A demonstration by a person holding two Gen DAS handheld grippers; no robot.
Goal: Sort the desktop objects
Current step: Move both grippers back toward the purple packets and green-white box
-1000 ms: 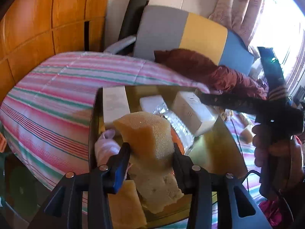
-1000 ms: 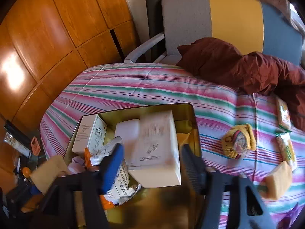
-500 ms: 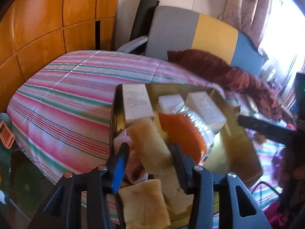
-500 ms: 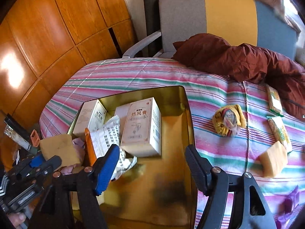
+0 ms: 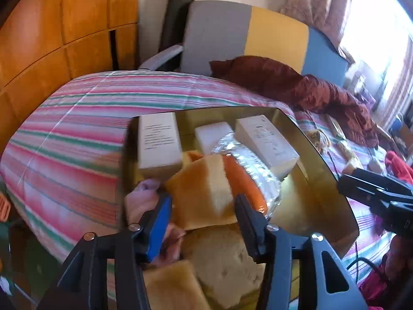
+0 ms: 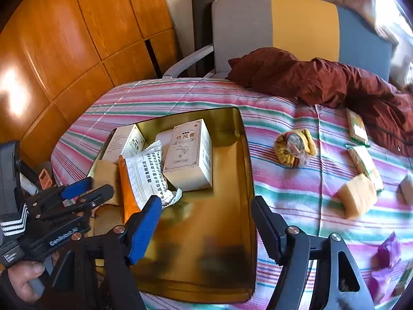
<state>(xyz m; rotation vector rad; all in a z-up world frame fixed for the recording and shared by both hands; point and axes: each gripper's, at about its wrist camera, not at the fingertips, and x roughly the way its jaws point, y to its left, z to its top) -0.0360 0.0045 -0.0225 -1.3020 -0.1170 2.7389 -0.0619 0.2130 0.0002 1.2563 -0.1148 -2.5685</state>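
Releasing the sponge (image 5: pixel 204 193) into the gold tray (image 5: pixel 322 180), you are spreading the left gripper (image 5: pixel 202 206) fingers; clear them fully before lifting. Your right gripper (image 6: pixel 206 222) is opening too, empty, over the tray's bare floor.

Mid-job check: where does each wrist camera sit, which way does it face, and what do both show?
Left wrist: on the left gripper, looking down over its opening jaws at a yellow sponge block between them.
Right wrist: on the right gripper, opening with nothing between; a hand shows.
Shared: the gold metal tray on the striped cloth.
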